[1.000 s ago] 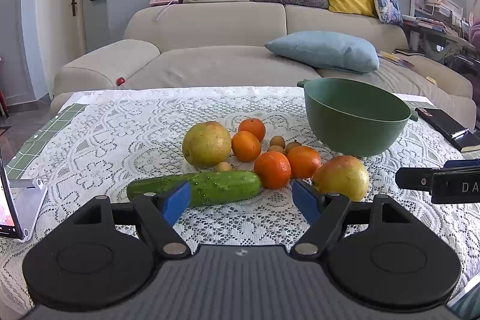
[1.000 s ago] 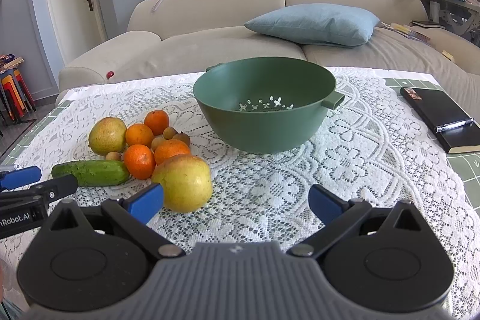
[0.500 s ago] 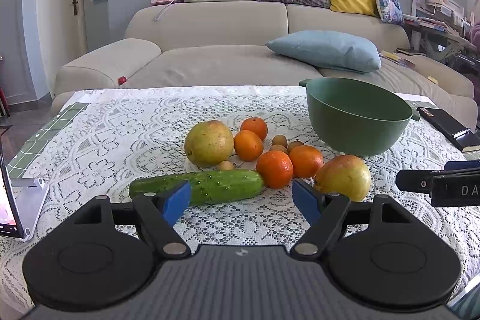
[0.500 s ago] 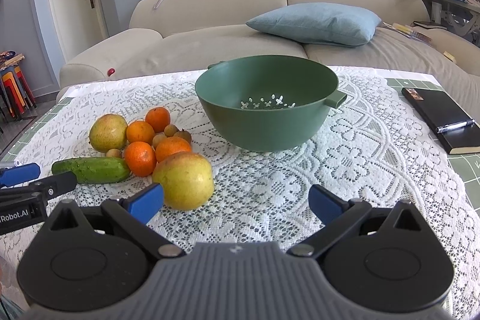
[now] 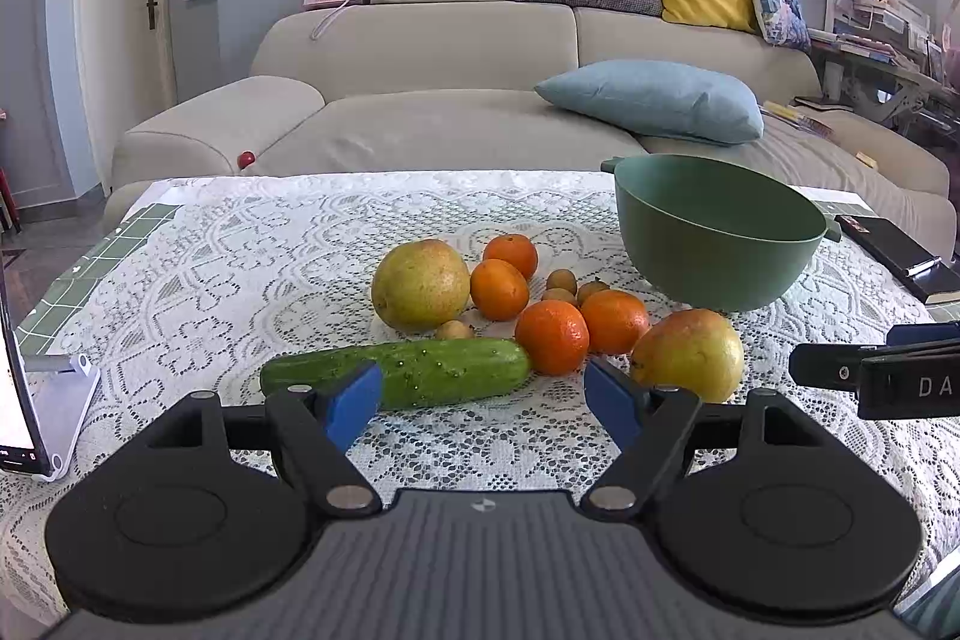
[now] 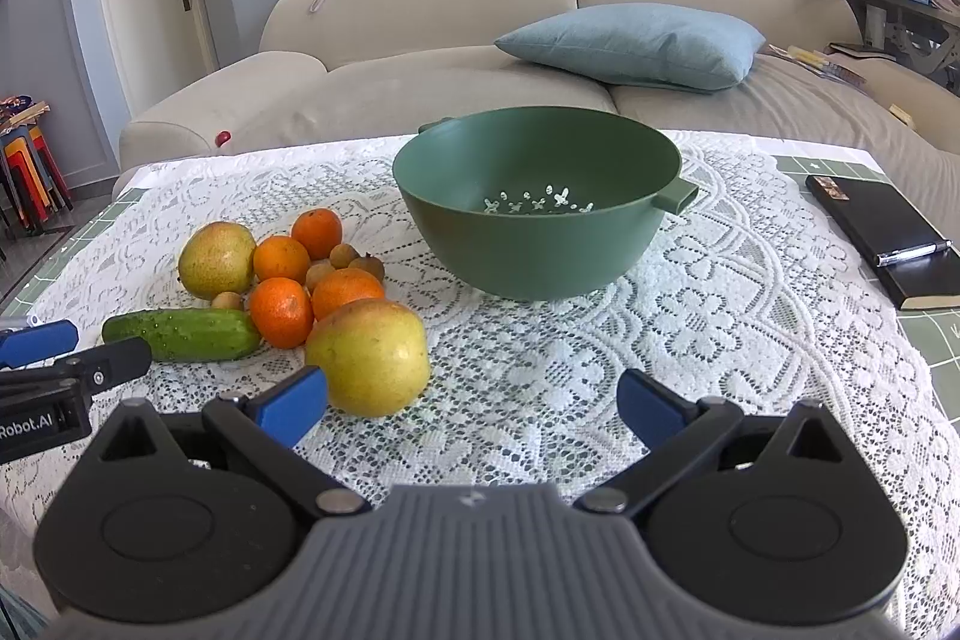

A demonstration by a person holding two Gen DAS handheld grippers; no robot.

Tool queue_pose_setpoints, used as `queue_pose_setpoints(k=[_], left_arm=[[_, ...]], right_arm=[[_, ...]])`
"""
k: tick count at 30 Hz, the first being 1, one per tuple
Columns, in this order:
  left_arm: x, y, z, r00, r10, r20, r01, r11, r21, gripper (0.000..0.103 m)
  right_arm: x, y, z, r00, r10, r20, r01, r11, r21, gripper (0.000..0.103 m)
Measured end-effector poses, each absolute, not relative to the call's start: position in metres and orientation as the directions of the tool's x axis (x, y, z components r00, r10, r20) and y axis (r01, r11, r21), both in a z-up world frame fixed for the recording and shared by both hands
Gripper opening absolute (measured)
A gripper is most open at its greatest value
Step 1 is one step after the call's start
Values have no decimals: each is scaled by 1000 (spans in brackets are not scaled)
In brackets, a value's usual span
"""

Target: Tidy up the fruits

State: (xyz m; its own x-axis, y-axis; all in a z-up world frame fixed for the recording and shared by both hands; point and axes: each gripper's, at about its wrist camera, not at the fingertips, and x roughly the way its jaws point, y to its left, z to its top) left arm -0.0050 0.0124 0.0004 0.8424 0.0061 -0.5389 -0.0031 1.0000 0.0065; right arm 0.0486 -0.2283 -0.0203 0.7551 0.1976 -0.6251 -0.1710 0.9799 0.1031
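A white lace-covered worktop [image 6: 690, 316] carries a loose cluster of produce and a deep green plastic colander bowl [image 6: 540, 226] with small handles and star-shaped drain holes, which stands empty to the right of the cluster. The left gripper [image 5: 483, 403] hovers low over the near edge with its blue-padded fingers [image 5: 351, 403] spread wide and nothing between them; a long green cucumber [image 5: 414, 370] lies crosswise just beyond the tips. The right gripper [image 6: 471, 406] likewise has its fingers [image 6: 294, 403] well apart and empty, with a large yellow-green pear-like fruit with a reddish blush [image 6: 369, 355] just past its left fingertip. Behind the cucumber sit a second round yellow-green fruit [image 5: 420, 283], four small orange mandarins [image 5: 552, 337], and several little brown round fruits [image 5: 561, 280], possibly longans, though they are too small to tell. The mandarins touch one another in a tight bunch. At the far right of the worktop lies a black notebook with a pen on it [image 6: 888, 238]. A beige sofa [image 6: 432, 40] with cushions stands behind.
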Motion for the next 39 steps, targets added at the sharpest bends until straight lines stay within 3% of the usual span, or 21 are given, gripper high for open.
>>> queue_pose_setpoints(k=[15, 20, 22, 25, 28, 32, 39], left_arm=[[-4, 19, 0, 839, -10, -543, -2, 1000, -22, 89], [1, 30, 0, 828, -43, -559, -3, 997, -82, 79], [4, 33, -2, 815, -42, -578, -22, 994, -104, 74], [9, 38, -6, 800, -64, -597, -22, 991, -135, 62], [13, 41, -9, 795, -58, -604, -40, 988, -148, 57], [18, 42, -11, 791, 3, -611, -98, 988, -122, 57], [35, 66, -21, 767, -42, -640, -169, 949, -266, 69]], right_arm=[[47, -224, -23, 768, 229, -599, -217, 972, 93, 99], [43, -213, -28, 802, 274, -531, -311, 950, 21, 99], [46, -208, -31, 792, 289, -537, -338, 941, 8, 97], [56, -204, -38, 760, 327, -562, -371, 928, 39, 86], [65, -198, -45, 739, 349, -576, -382, 922, 67, 86], [78, -191, -52, 716, 364, -595, -384, 918, 100, 86], [105, -184, -60, 682, 358, -637, -342, 927, 155, 93]])
